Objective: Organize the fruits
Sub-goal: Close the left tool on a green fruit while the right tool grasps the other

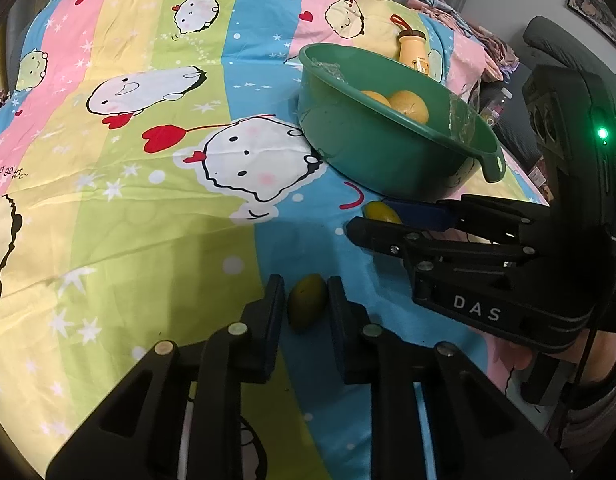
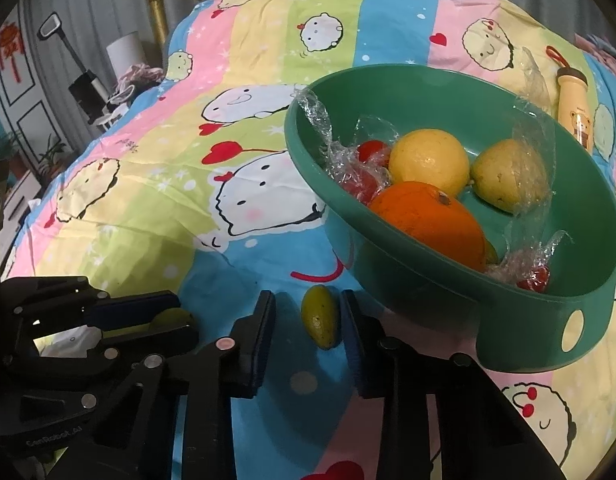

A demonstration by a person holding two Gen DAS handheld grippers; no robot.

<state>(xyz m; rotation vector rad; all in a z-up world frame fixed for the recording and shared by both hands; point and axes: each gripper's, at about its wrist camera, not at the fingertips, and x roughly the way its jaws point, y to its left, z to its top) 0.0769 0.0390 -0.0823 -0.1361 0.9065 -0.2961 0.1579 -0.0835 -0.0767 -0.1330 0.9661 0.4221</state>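
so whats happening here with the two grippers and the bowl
A person is sorting fruit on a cartoon-print bedsheet with two handheld grippers. The left gripper is shut on a small yellow-green fruit lying on the sheet. The right gripper has a second small yellow-green fruit between its fingers; one pad touches it, the other stands clear. Beside them, the green plastic bowl already holds an orange, two yellow fruits, red fruits and crumpled plastic wrap.

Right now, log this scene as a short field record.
surface: cartoon bedsheet
container: green bowl
in bowl: orange, yellow fruits, wrapped red pieces
left gripper: shut on first small fruit
right gripper: open around second small fruit, gap on one side
behind bowl: bottle
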